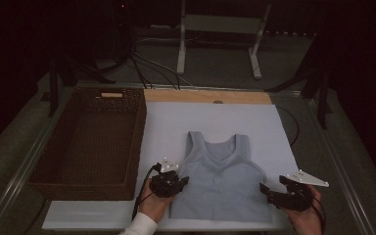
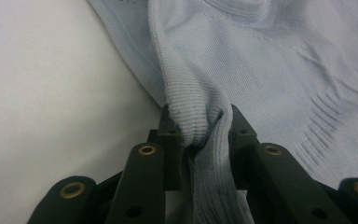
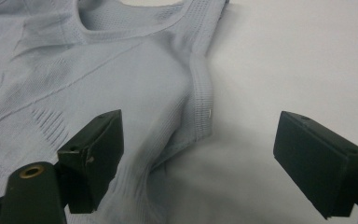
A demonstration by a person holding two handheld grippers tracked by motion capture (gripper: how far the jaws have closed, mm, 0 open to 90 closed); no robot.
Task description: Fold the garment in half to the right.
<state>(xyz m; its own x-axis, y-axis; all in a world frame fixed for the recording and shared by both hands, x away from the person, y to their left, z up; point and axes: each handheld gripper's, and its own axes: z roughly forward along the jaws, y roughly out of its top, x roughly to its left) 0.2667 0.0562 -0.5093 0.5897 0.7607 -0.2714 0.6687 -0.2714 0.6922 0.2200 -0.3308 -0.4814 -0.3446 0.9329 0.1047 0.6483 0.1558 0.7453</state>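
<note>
A pale blue tank top [image 1: 220, 176] lies flat on the white mat [image 1: 169, 122], neck toward the far side. My left gripper [image 1: 180, 182] sits at the top's left side edge. In the left gripper view the jaws [image 2: 198, 128] are shut on a bunched fold of the ribbed hem of the tank top [image 2: 270, 60]. My right gripper [image 1: 266, 192] rests at the top's lower right side. In the right gripper view its jaws [image 3: 200, 133] stand wide open, with the right side seam of the tank top [image 3: 98, 70] lying between them and not pinched.
A dark wicker basket [image 1: 140, 142] stands left of the mat, close beside my left hand. A wooden strip [image 1: 205, 96] runs along the mat's far edge. Metal stand legs [image 1: 181, 49] and cables lie on the floor beyond the table.
</note>
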